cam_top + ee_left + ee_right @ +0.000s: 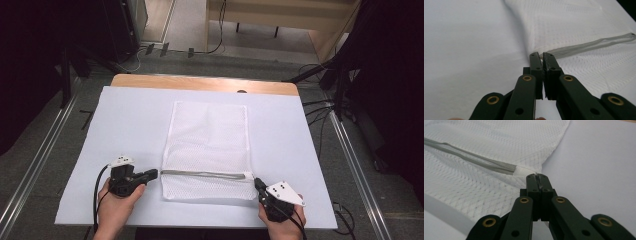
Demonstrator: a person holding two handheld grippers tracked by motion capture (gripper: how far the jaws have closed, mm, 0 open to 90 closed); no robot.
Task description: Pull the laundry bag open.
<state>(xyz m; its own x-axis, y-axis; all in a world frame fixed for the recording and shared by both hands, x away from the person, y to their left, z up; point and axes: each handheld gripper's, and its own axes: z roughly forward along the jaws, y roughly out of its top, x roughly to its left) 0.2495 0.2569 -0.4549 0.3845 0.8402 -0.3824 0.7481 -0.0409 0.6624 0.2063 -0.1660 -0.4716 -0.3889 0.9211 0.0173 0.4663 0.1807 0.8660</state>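
Note:
A white mesh bag (207,145) lies flat on the table's white cover (125,125), with a grey zipper (202,174) running across its near part. My left gripper (154,173) lies level at the zipper's left end. Its jaws are shut, and the tips (539,55) sit at the bag's edge (534,48) with nothing seen between them. My right gripper (257,182) is at the zipper's right end, also shut. Its tips (537,176) rest against the bag's edge just beside the zipper's white end tab (522,171). Whether they pinch fabric I cannot tell.
The wooden table edge (200,82) shows at the far side. Metal rails (35,165) run along the floor on both sides, and cables (320,107) lie at the right. Dark stands (67,70) flank the table.

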